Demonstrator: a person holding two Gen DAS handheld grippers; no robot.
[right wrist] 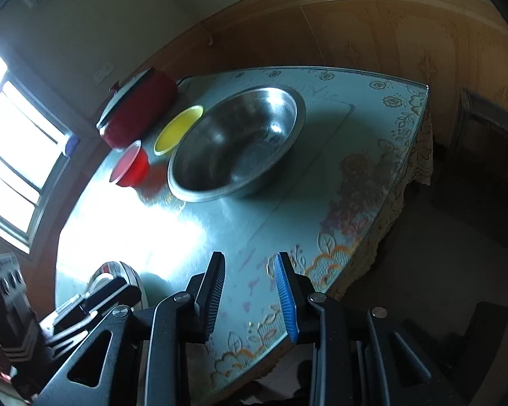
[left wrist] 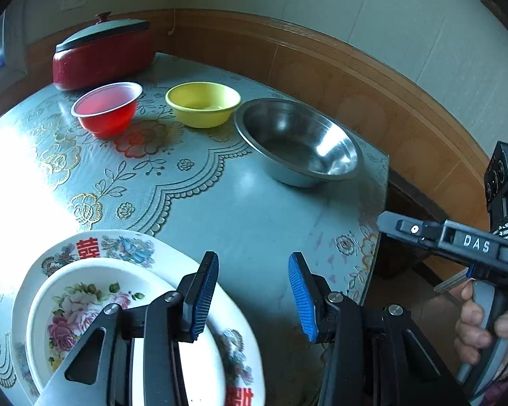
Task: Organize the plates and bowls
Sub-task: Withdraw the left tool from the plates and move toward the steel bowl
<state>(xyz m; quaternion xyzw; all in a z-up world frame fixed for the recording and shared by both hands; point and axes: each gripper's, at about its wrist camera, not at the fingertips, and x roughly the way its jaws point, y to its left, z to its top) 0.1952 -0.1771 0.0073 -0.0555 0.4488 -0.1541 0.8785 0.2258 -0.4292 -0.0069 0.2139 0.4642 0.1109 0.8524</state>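
Three bowls stand in a row on the table (left wrist: 240, 209), whose flowered blue-grey cover runs to a wood-panelled wall (left wrist: 321, 67); a window (right wrist: 13, 155) lights the left side. From left to right, all mouth up: red bowl (left wrist: 106, 108), yellow bowl (left wrist: 203, 103), steel bowl (left wrist: 298, 142), with a lidded red pot (left wrist: 101, 54) behind. Nearest, a flowered white bowl (left wrist: 84, 304) sits in a patterned plate (left wrist: 125, 247). The left gripper (left wrist: 254, 291) hangs above the plate's right rim, fingers wide apart, empty. The right gripper (right wrist: 250, 291) hovers over the table's near edge, likewise spread and empty.
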